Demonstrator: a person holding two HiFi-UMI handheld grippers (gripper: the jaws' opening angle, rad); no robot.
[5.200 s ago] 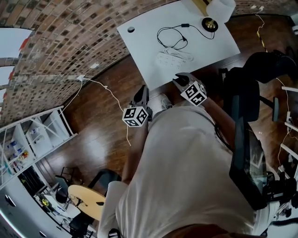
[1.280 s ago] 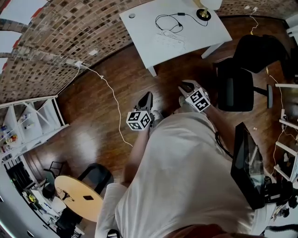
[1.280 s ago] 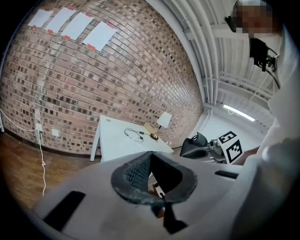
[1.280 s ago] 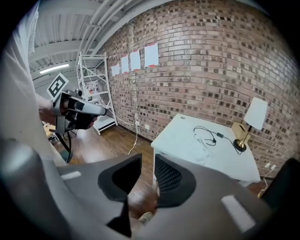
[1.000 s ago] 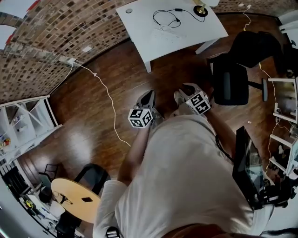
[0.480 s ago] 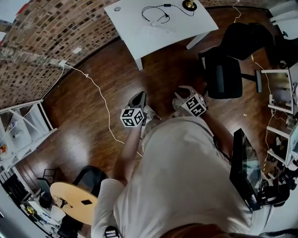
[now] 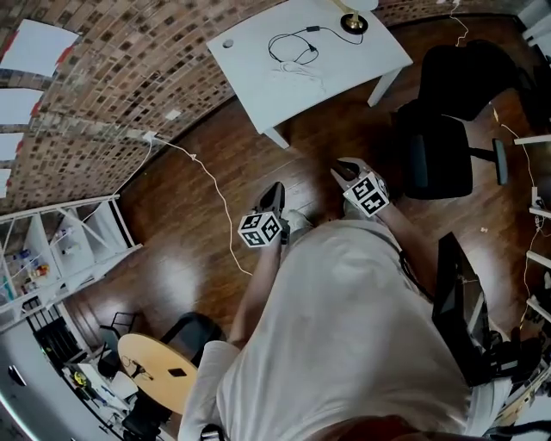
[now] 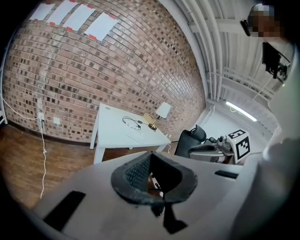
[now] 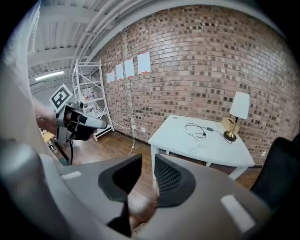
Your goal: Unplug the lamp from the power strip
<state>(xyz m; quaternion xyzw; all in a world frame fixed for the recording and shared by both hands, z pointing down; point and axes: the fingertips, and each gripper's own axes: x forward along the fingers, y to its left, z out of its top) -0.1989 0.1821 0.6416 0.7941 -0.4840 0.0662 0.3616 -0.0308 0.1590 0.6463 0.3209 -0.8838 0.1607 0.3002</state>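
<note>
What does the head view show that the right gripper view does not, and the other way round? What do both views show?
Only the head view: the round yellow table and the right gripper seen from above. Only the right gripper view: the whole lamp shade and the right gripper's jaws, apart with nothing between them. Both: the white table, the black cord on it, and the left gripper.

- Lamp (image 7: 351, 22), one o'clock in the head view: shade mostly cut off by the top edge.
- Power strip (image 7: 301, 73) on the white table (image 7: 344, 65), twelve o'clock: too small and pale to tell whether a plug sits in it.
</note>
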